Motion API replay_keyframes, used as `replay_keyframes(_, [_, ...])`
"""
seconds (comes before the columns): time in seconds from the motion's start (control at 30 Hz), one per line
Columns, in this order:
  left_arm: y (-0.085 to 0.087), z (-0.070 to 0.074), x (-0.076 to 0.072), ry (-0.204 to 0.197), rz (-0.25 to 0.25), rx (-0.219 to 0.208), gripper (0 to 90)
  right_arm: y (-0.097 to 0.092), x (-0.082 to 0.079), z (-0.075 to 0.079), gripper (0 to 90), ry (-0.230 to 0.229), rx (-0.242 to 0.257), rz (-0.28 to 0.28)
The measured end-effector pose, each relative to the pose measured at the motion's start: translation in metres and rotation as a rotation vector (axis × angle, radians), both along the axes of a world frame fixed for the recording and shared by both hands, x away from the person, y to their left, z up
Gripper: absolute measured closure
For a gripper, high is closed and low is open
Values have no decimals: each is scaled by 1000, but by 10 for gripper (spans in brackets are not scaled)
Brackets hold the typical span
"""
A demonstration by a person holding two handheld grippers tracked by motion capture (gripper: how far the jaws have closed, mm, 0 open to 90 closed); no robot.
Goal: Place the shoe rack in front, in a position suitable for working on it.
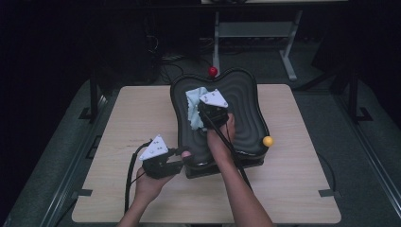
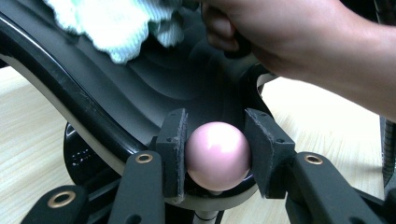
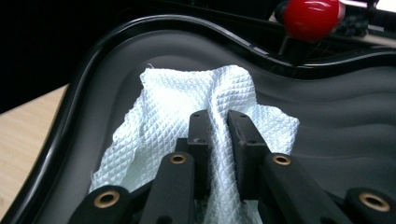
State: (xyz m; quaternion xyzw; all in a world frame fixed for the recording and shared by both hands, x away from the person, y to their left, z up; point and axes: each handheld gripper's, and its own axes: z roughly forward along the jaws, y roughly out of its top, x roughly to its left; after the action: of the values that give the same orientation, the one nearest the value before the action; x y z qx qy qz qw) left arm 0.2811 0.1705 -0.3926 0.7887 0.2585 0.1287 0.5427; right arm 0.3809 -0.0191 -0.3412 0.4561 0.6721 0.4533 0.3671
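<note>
The right tongs [image 3: 217, 122] are clamped on a fold of white cloth [image 3: 177, 116], which lies on the ridged inside of the black tray [image 1: 246, 101] (a wavy-edged one, resting on the table [image 1: 137, 118]). The left tongs [image 2: 215, 135] are closed around a pink ball [image 2: 217, 155] at the tray's near edge. A red ball [image 3: 312, 16] stands past the far rim, and a yellow ball [image 1: 268, 141] at the right side.

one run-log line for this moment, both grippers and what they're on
left gripper: shut on pink ball at tray's near edge | right gripper: shut on white cloth, on black ridged tray | table: light wood
</note>
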Motion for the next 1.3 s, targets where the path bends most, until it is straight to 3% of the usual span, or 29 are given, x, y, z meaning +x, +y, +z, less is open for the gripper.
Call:
replay_keyframes(0.03, [0,0,0,0,0,1,602,1,0,0,795,5,9,3])
replay_keyframes(0.1, [0,0,0,2,2,-1,602,11,-3,-2,793,-1,4,63])
replay_keyframes(0.2, [0,0,0,1,1,1,602,24,-7,-3,795,-19,-42,102])
replay_keyframes(0.37, [0,1,0,0,1,6,603,6,5,2,795,-19,-24,11])
replay_keyframes(0.43, [0,1,0,0,1,7,602,8,5,3,794,-12,-18,9])
replay_keyframes(0.53, [0,0,0,-2,0,8,602,26,1,1,794,-18,-33,82])
replay_keyframes(0.6, [0,0,0,-2,-1,8,602,30,2,2,794,-20,-44,100])
replay_keyframes(0.7, [0,1,0,-3,0,8,602,16,12,6,795,-25,-41,39])
replay_keyframes(0.8, [0,0,0,-2,-3,6,602,4,21,11,795,-4,-2,-3])
replay_keyframes(0.9, [0,0,1,-2,-7,10,602,19,20,10,794,-13,-11,40])
replay_keyframes(1.0, [0,0,1,0,-7,7,603,38,16,9,794,-40,-78,92])
replay_keyframes(1.2, [0,1,0,-2,-4,11,602,12,30,15,793,-21,-26,23])
replay_keyframes(1.3, [0,1,1,-1,-8,11,602,23,29,15,794,-21,-31,45])
